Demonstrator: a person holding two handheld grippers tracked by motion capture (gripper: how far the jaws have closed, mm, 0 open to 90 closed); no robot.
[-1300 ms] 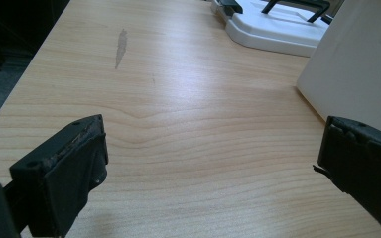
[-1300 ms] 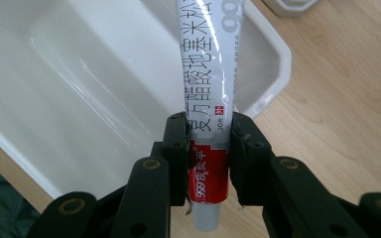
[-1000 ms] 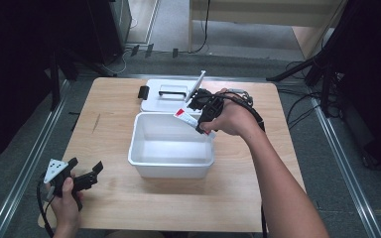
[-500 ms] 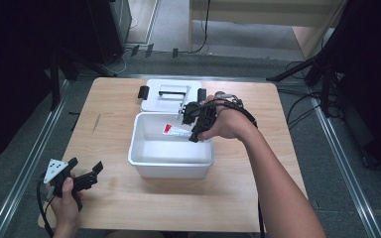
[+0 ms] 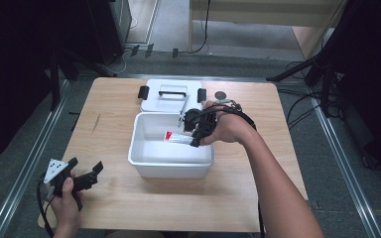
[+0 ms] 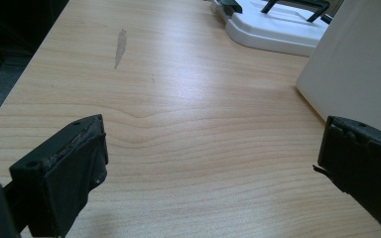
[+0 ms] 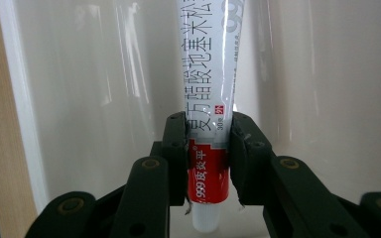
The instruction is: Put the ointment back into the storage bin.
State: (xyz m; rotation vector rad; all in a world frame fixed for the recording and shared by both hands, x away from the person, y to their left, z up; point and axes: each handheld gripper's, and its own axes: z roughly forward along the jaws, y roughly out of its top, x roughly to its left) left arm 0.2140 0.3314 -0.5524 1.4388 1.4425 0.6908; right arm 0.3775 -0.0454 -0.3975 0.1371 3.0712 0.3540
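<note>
White tube (image 7: 209, 74), red band, apparently ointment, in right claw (image 7: 209, 148).

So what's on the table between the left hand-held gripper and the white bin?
Nothing: in the high view, bare wood separates the left hand-held gripper from the white bin. The left gripper view shows bare table between its open jaws.

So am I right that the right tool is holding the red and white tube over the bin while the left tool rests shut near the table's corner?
Not quite: the left tool is open, as the left gripper view shows. The right tool does hold the tube over the bin.
</note>
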